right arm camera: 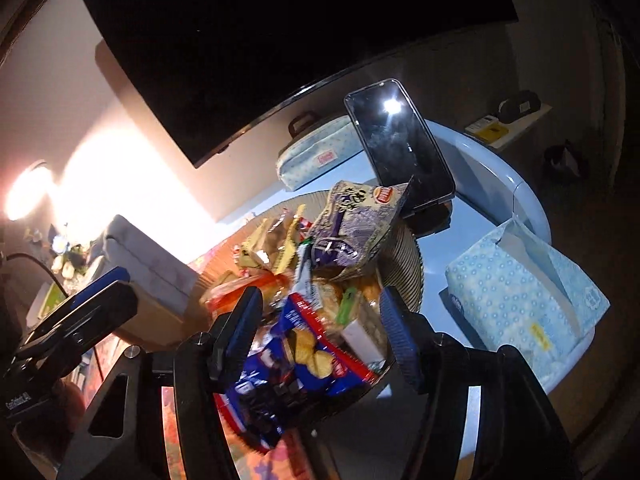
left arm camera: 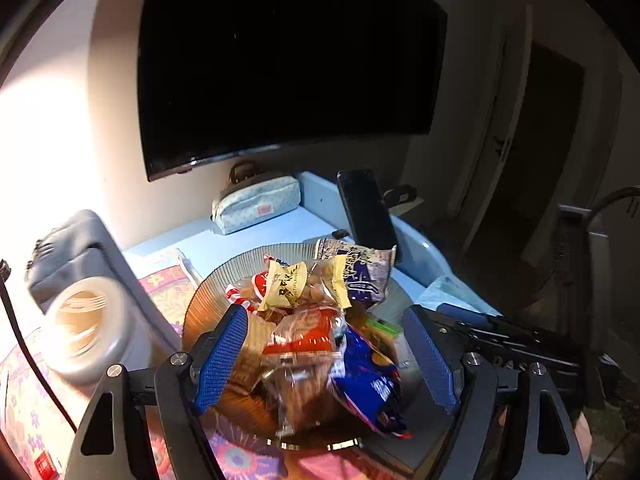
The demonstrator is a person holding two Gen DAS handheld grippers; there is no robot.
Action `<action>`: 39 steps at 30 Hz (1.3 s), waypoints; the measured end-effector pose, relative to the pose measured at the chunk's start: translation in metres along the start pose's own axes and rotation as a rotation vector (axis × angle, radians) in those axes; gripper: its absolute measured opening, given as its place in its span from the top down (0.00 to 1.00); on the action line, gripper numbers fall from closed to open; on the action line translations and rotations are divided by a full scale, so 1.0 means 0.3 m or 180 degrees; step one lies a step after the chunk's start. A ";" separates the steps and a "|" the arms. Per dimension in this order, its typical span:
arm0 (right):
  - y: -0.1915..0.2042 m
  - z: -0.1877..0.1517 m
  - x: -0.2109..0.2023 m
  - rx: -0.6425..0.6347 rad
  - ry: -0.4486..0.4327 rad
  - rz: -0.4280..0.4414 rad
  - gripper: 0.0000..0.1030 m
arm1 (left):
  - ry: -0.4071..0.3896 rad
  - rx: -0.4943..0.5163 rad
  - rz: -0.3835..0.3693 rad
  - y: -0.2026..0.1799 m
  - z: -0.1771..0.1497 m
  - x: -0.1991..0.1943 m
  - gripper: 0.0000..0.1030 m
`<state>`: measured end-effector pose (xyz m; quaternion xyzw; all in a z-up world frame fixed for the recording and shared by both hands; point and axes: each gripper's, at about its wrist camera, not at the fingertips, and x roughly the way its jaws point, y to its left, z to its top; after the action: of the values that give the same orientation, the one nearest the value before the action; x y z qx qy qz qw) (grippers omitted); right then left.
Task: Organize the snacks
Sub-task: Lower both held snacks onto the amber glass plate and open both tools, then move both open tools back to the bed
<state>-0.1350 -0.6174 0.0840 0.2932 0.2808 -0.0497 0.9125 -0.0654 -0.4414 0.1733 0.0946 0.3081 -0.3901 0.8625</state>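
A home — wall television (left arm camera: 288, 64), snack bowl (left arm camera: 224, 276), tissue pack (right arm camera: 524, 300).

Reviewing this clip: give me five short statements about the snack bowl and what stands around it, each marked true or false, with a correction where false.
1. The snack packets are piled in a ribbed bowl. True.
2. A phone stands propped up behind the bowl. True.
3. The television on the wall shows a bright picture. False: its screen is dark.
4. The purple packet lies flat on the table beside the bowl. False: it sits on the pile at the far side of the bowl, below the phone.
5. The right tongs are clamped shut on the blue packet. False: their pads stand apart either side of the pile, pressing nothing.
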 end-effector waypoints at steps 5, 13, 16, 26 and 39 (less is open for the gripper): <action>0.107 -0.033 -0.077 -0.0168 -0.0076 0.0145 0.41 | -0.0225 0.0032 -0.0043 0.010 -0.043 -0.166 0.24; 0.392 -0.148 -0.132 -0.0798 -0.0003 0.0496 0.41 | -0.0516 0.0044 0.0276 0.125 -0.148 -0.428 0.24; 0.528 -0.198 -0.121 -0.1104 0.0090 0.0666 0.41 | -0.0567 -0.0068 0.0472 0.224 -0.191 -0.501 0.24; 0.878 -0.385 0.071 -0.1791 0.0604 0.1043 0.41 | -0.0573 -0.0702 0.1072 0.654 -0.358 -0.699 0.24; 1.141 -0.541 0.415 -0.2191 0.1373 0.1367 0.41 | -0.0198 -0.1122 0.1667 1.191 -0.610 -0.706 0.24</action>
<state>-0.0219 -0.2350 0.0814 0.0282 0.3974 0.2989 0.8672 0.0050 0.0047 0.1290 0.0078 0.3096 -0.0980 0.9458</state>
